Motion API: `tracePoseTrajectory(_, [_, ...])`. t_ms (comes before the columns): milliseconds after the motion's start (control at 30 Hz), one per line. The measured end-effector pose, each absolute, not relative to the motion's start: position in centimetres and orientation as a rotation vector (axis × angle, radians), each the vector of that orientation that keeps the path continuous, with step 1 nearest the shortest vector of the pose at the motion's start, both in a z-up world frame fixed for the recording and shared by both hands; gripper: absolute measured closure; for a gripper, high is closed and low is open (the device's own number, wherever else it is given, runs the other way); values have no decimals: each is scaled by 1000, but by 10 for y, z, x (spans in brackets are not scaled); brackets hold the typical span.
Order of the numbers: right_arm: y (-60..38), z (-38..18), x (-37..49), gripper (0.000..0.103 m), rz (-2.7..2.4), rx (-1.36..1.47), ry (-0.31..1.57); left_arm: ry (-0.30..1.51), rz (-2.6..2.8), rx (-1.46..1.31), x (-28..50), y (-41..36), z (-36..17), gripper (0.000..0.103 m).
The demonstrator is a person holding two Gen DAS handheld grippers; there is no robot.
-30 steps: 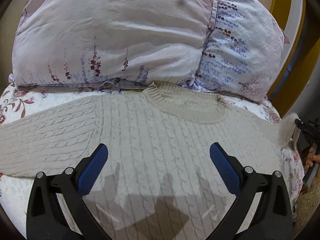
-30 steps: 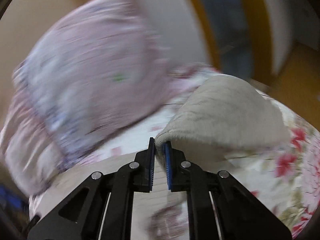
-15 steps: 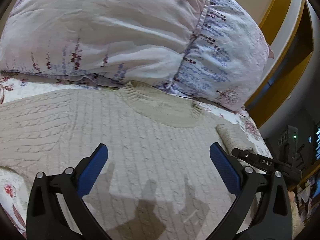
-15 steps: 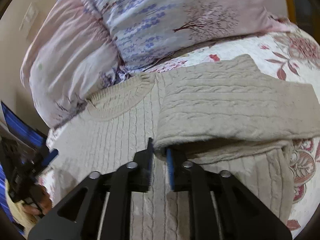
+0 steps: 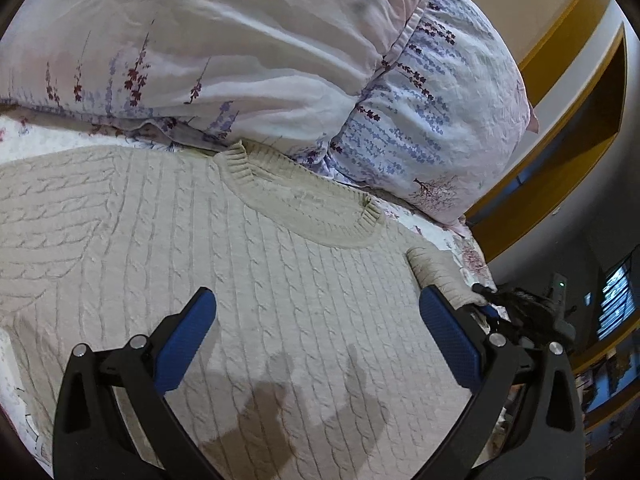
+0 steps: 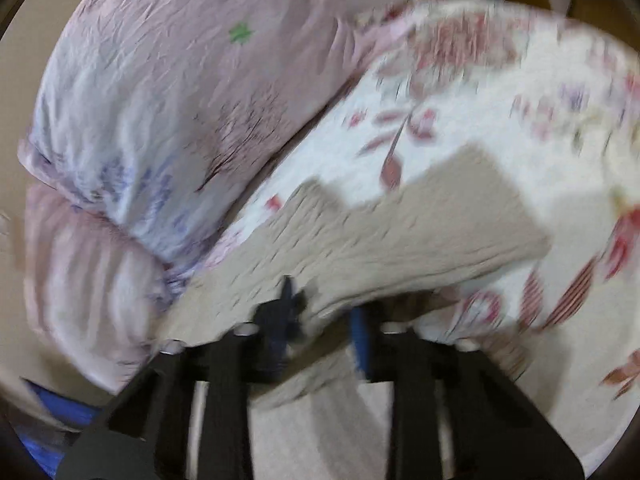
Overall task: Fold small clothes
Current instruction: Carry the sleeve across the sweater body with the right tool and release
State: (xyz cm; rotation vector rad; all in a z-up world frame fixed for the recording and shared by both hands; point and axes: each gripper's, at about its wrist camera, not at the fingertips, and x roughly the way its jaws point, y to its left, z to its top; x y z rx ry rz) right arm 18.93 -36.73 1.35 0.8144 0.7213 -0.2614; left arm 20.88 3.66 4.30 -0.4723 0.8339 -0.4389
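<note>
A bed fills both views, its white bedspread [image 6: 500, 128] printed with red and pink flowers, and two plump floral pillows stand along its head: a pale pink pillow [image 5: 192, 40] from ten to twelve o'clock in the left wrist view, and a white pillow with blue sprigs [image 5: 440, 112] at one to two o'clock. Behind them run a beige wall and a yellow wooden frame [image 5: 560, 152] at three o'clock, with a dark room corner and small lit screens lower right. A cream cable-knit sweater [image 5: 240, 260] lies flat on the bedspread across the middle of this view, its ribbed neckline toward the pillows and one sleeve stretched out to nine o'clock. The left gripper [image 5: 316, 344] hangs over the sweater's body at six o'clock, blue pads spread wide and released, nothing between them, its shadow on the knit. At four o'clock the right gripper [image 5: 486, 304] shows at the end of the folded-in right sleeve [image 5: 440, 276]. The right wrist view, blurred by motion, alone shows that sleeve up close, draped from centre toward three o'clock over the bedspread, with its edge between the right gripper's pads; the jaws have just been closing and stand narrowly apart, and the blur hides whether they actually pinch the knit
</note>
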Motion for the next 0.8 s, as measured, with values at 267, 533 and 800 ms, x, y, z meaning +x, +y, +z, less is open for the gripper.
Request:
tracePoseTrajectory(267, [-260,89,212,91,-78,369,575,818,-455,-624,207,64,43,2])
tracePoseTrajectory(533, [-110,21,253,80,386,117,937,846,-408,-717,207,83,33,3])
tracePoseTrajectory(800, [-186,18,219,50,350,466,956,914,-422,-775,213,83,19,16])
